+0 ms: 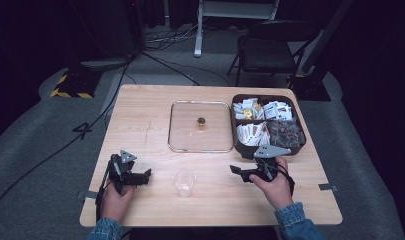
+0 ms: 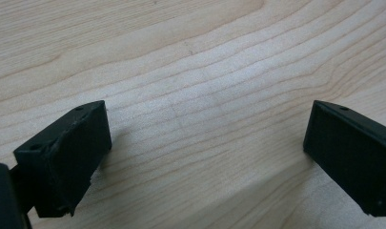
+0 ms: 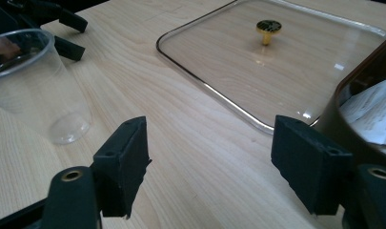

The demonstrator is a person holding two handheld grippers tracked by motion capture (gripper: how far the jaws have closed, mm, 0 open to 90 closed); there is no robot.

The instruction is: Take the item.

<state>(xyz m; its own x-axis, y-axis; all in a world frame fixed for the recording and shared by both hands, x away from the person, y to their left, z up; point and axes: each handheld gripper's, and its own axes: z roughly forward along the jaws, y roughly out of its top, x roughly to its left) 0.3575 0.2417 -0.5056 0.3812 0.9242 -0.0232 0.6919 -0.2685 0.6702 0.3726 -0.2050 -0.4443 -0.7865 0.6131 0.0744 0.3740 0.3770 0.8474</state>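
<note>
Clear plastic cup [image 1: 184, 183] is standing upright, mouth up, on the table [image 1: 140, 120] near the front edge, between both grippers and touching neither. Left gripper [image 1: 142, 176] is resting low over bare wood left of the cup, jaws spread wide, holding nothing. Right gripper [image 1: 237, 170] is sitting right of the cup, jaws also wide apart and empty, aiming toward it. Flat glass lid [image 1: 185, 131] with a gold knob [image 1: 201, 121] is lying behind. Brown tray [image 1: 299, 125] of packets is sitting just beside the lid's right edge.
</note>
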